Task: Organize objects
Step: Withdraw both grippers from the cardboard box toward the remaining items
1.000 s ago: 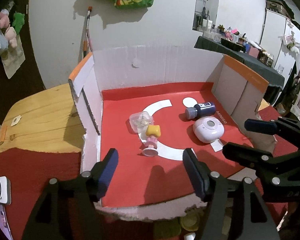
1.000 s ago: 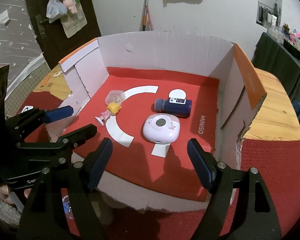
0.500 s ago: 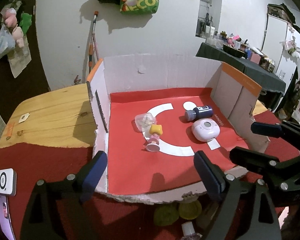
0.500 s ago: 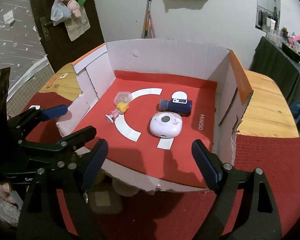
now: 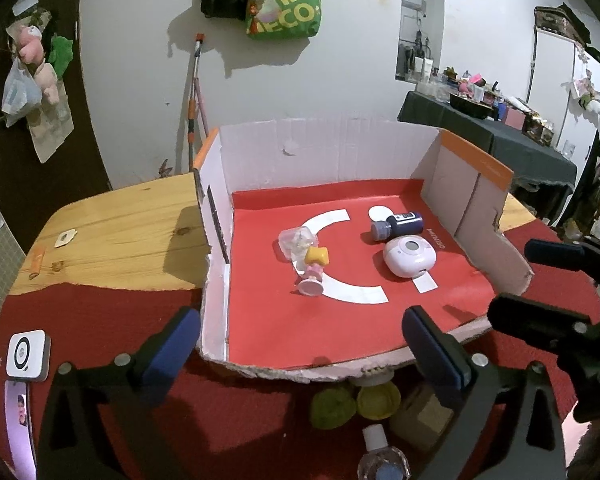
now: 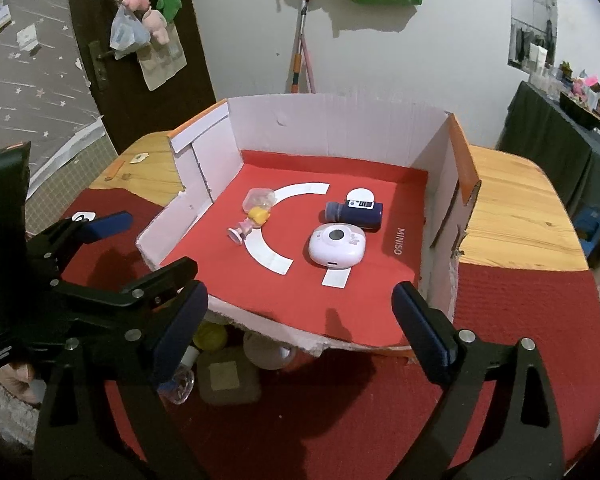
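1. Cardboard box [image 5: 384, 148] on red-clothed table [image 6: 520, 344]: figurine [image 5: 314, 268], clear capsule [image 5: 296, 240], dark bottle [image 5: 398, 224], white round device [image 5: 410, 258] lying inside.
2. Between picks, likely; left gripper [image 5: 300, 348] and right gripper [image 6: 300, 324] opening wide, nothing between.
3. Next: choosing among leftover items in front of box, yellow-green caps [image 5: 356, 402] and small bottle [image 5: 382, 460].

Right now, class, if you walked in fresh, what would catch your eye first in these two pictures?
First, the white cardboard box with its bright red floor, in the middle of the table. On that floor lie a small doll on its side beside a clear capsule at left, and a dark blue bottle lying just behind a white round camera toy at right. In the foreground the left gripper and right gripper are opening, with nothing between them.
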`<control>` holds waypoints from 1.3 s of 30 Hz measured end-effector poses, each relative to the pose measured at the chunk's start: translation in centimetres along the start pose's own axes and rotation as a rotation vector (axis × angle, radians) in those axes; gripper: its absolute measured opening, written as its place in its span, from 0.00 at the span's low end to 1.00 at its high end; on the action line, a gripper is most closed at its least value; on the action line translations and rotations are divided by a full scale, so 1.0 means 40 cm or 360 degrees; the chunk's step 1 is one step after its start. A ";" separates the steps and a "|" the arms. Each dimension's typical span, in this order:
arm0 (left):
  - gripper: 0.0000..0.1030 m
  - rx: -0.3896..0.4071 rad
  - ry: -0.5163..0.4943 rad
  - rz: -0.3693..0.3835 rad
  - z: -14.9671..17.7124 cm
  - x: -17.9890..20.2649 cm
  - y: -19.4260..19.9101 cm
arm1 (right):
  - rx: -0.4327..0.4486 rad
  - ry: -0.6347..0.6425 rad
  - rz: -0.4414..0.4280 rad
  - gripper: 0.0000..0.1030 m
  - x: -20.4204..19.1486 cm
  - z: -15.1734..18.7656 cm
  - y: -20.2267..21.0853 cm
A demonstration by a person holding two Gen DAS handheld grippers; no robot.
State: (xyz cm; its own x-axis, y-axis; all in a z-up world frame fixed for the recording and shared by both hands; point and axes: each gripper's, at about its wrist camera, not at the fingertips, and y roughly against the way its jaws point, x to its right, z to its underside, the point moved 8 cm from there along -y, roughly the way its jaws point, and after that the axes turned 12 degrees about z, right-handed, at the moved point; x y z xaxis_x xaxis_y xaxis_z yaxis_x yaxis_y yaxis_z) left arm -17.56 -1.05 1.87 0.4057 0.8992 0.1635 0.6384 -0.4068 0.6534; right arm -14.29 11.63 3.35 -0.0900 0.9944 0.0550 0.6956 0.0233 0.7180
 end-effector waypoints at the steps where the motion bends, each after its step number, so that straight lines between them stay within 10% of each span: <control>1: 1.00 0.0001 -0.0003 0.0000 0.003 0.002 0.003 | 0.0005 0.0000 0.0002 0.92 0.000 0.001 0.005; 26: 1.00 -0.0057 -0.0007 0.0030 0.107 0.041 0.065 | 0.0062 0.0023 0.0027 0.91 -0.011 0.066 0.067; 39: 0.93 -0.0113 -0.0062 0.0097 0.175 0.099 0.066 | -0.0002 0.0035 0.0051 0.74 -0.006 0.129 0.045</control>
State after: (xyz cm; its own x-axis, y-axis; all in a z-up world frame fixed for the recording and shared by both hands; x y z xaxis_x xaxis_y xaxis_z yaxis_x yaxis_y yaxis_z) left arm -9.69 0.29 -0.91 0.4682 0.8658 0.1767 0.5645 -0.4469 0.6940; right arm -9.36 11.98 1.05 -0.0834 0.9922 0.0930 0.6973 -0.0086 0.7167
